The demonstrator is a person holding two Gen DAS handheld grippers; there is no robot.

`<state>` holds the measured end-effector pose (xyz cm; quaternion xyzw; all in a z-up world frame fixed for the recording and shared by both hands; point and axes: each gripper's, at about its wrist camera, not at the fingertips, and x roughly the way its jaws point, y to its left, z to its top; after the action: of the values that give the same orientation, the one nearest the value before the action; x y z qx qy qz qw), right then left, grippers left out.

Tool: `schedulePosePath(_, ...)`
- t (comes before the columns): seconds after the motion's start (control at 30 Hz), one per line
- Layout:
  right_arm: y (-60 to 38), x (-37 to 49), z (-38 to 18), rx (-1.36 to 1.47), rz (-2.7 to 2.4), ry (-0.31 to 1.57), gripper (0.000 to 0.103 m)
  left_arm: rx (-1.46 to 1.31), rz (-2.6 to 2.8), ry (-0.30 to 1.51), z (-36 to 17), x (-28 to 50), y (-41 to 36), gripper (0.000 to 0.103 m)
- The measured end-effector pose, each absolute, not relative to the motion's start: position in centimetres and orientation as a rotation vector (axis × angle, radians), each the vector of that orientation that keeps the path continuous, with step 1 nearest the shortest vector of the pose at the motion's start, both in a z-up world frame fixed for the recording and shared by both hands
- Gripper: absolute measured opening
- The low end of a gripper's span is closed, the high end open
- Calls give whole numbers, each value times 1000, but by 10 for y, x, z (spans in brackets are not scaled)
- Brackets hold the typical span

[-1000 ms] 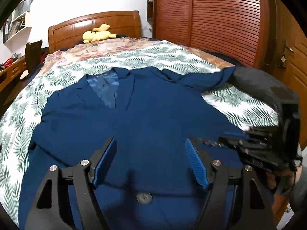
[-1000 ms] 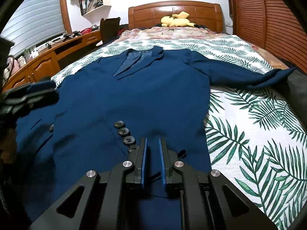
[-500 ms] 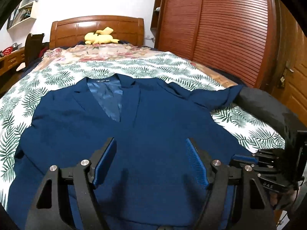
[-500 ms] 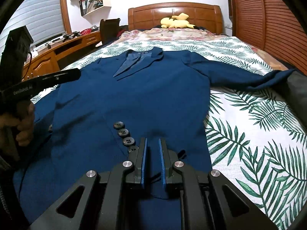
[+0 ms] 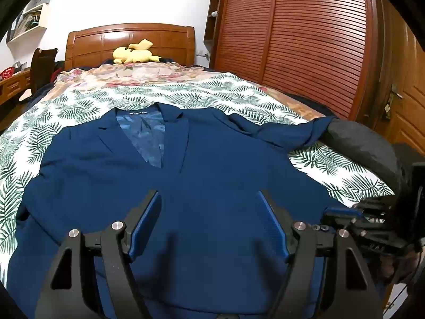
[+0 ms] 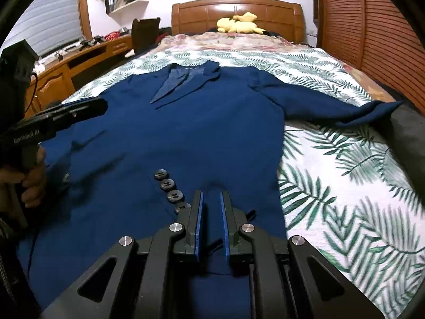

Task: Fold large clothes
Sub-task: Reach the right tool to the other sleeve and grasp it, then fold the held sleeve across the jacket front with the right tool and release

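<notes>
A navy jacket (image 5: pixel 212 175) lies face up and spread flat on a bed (image 6: pixel 345 186) covered with a white sheet printed with green fern leaves; its collar and lighter blue lining (image 5: pixel 146 135) point toward the wooden headboard (image 5: pixel 130 40). One sleeve (image 6: pixel 332 103) stretches out sideways toward the wardrobe side, its cuff reaching a dark grey cushion (image 5: pixel 364 143) at the bed's edge. Four dark buttons (image 6: pixel 170 188) run in a row on cloth folded over the lower front. The right gripper (image 6: pixel 211 212) sits low over the hem just beside the last button, its blue pads nearly together with a narrow gap; dark cloth shows in the gap, but I cannot tell whether it is pinched. The left gripper (image 5: pixel 209 220) hangs above the lower front with its jaws wide apart and nothing between them. A hand (image 6: pixel 32 175) grips the left tool's handle. A yellow plush toy (image 5: pixel 134 53) rests against the headboard; a slatted wardrobe (image 5: pixel 292 40) stands alongside, a desk (image 6: pixel 79 63) on the opposite side.
</notes>
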<state>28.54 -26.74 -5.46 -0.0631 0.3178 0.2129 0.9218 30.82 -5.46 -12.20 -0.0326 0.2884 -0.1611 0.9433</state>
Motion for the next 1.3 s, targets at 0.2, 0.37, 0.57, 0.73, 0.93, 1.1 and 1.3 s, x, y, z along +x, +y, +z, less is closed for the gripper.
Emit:
schedulePosePath(0.2, -281, 311, -31, -127, 424, 697, 63, -65, -334, 586, -122, 309, -56, 74)
schedulePosePath(0.37, -305, 355, -17, -85, 328, 710, 65, -53, -336, 579, -122, 308, -58, 74)
schedulePosePath(0.57, -330, 403, -2, -87, 207, 712, 65, -64, -337, 572, -121, 307, -56, 74)
schedulePosePath(0.73, -343, 434, 1, -49, 144, 736, 65, -57, -338, 572, -121, 306, -57, 74)
schedulePosePath(0.93, -355, 467, -16, 40, 72, 791, 65, -56, -338, 572, -121, 306, -57, 74)
schedulePosePath(1.1, -365, 503, -29, 129, 36, 849, 65, -53, -342, 573, -121, 306, -58, 74)
schedulePosePath(1.3, -385, 528, -35, 256, -31, 858, 63, -48, -343, 577, -122, 306, -58, 74)
